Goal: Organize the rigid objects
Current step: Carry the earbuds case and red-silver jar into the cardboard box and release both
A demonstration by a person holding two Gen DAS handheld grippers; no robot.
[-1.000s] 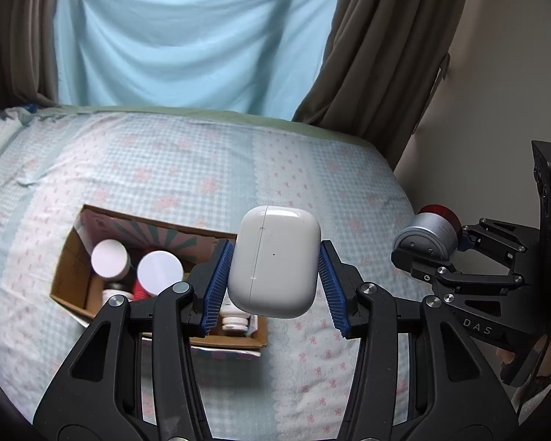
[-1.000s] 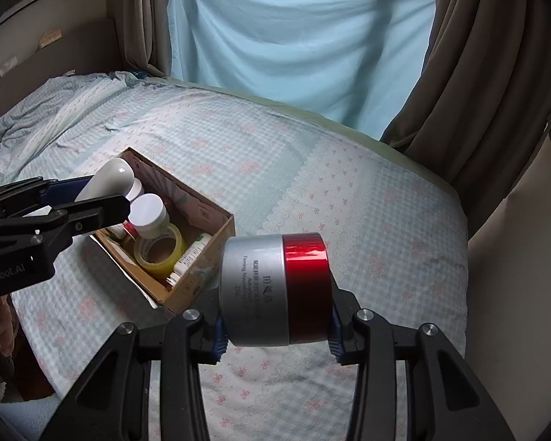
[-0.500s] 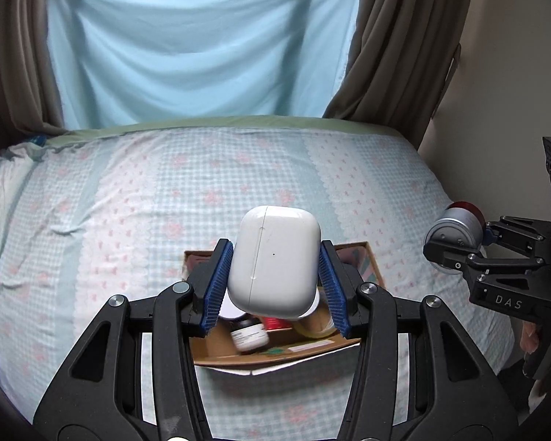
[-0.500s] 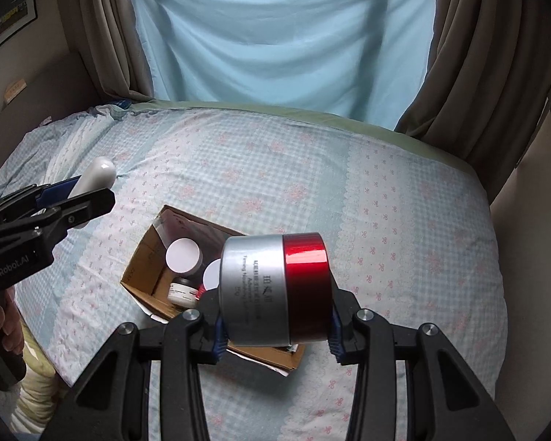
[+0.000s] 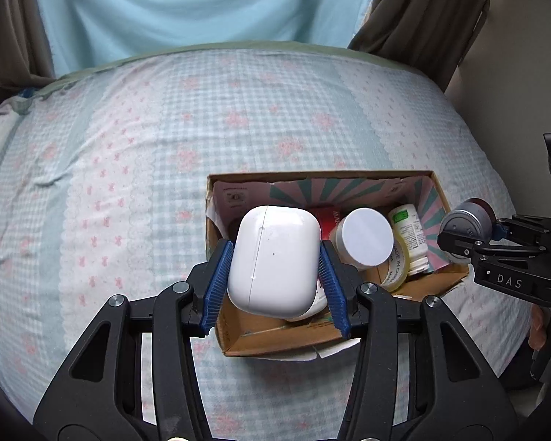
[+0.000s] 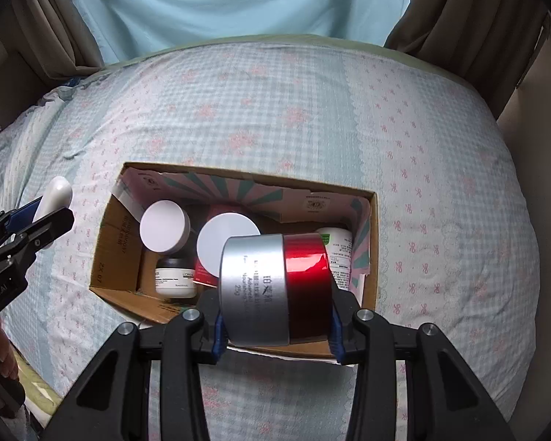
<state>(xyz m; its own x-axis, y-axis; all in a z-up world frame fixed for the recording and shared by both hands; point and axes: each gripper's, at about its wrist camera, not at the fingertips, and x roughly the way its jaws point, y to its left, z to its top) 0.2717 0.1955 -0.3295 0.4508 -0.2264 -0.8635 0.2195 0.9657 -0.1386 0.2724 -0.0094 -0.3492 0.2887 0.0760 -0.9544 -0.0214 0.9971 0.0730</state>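
My left gripper (image 5: 273, 283) is shut on a white earbud case (image 5: 273, 261) and holds it above the left end of an open cardboard box (image 5: 253, 338) on the bed. My right gripper (image 6: 275, 321) is shut on a silver and red jar (image 6: 275, 290), held above the box's (image 6: 117, 257) near right part. The box holds white-lidded jars (image 6: 163, 229), a small white bottle (image 6: 176, 279), a green-labelled bottle (image 6: 339, 253) and a tape roll (image 5: 395, 272). The right gripper also shows at the right of the left wrist view (image 5: 470, 235).
The box sits on a bed with a blue checked sheet (image 6: 312, 110). A blue curtain (image 6: 220, 3) and brown drapes (image 6: 470, 11) hang behind. A wall (image 5: 532, 55) stands at the right of the bed.
Both grippers have moved in over the box, which now lies closer and larger beneath them. Both still hold their objects.
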